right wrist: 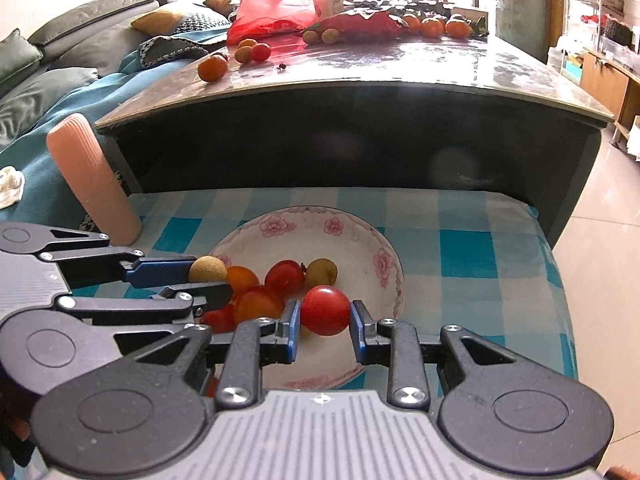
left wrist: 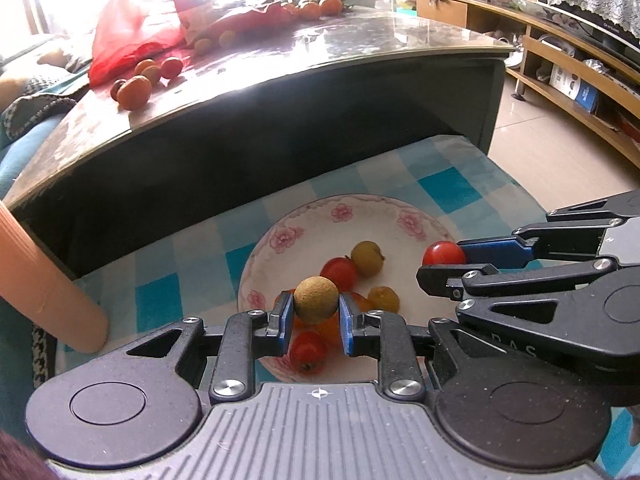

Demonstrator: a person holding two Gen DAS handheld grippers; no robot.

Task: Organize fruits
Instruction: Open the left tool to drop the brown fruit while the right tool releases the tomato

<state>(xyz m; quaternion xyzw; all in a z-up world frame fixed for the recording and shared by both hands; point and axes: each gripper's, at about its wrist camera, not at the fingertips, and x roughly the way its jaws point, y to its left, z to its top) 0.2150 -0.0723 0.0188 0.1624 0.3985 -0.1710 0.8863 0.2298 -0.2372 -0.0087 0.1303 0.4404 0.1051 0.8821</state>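
Judging task partly done: several small fruits already lying in pink-flowered white bowl (right wrist: 390, 276); more waiting far off on glossy table (right wrist: 360, 68), near red plastic bag (right wrist: 272, 8).

My left gripper (left wrist: 316, 312) pinching rough tan round fruit (left wrist: 316, 299) over bowl's left.

My right gripper (right wrist: 325, 318) clamping smooth red cherry tomato (right wrist: 325, 310) over bowl's right.

Right view alone showing grey sofa cushions (right wrist: 80, 28); left view alone showing wooden shelving (left wrist: 560, 60).

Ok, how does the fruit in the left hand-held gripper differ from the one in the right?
The left hand-held gripper holds a longan, tan and rough-skinned; the right hand-held gripper holds a cherry tomato, bright red, smooth and glossy. In the right wrist view the longan looks slightly smaller. Both are round, pinched between blue pads, and sit over the floral bowl that already holds other fruit.
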